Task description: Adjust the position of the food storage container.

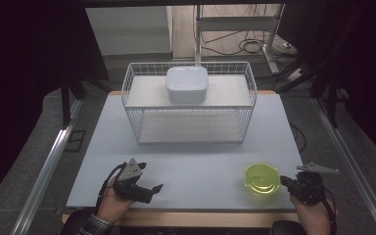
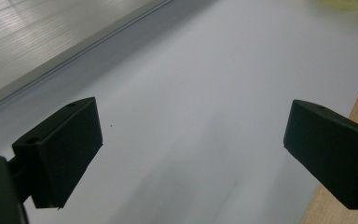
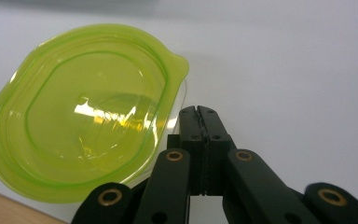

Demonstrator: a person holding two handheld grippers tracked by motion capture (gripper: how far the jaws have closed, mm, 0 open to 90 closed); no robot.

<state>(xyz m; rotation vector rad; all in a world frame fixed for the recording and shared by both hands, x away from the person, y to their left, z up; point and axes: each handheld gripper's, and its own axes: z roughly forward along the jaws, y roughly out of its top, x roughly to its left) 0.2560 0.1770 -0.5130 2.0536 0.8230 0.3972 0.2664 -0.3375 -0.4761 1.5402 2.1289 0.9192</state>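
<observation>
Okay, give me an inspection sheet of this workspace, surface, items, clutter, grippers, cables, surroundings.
Surface: pale grey table, wooden front edge, bare in the middle.
Items: white wire rack at the far side; white square container on its top shelf; green translucent container near the front right.
Clutter: nothing seen.
Grippers: left gripper open over bare table; right gripper shut, empty, beside the green container.
Cables: black cables on the floor behind the table.
Surroundings: metal frame legs behind, dark curtains either side.
</observation>
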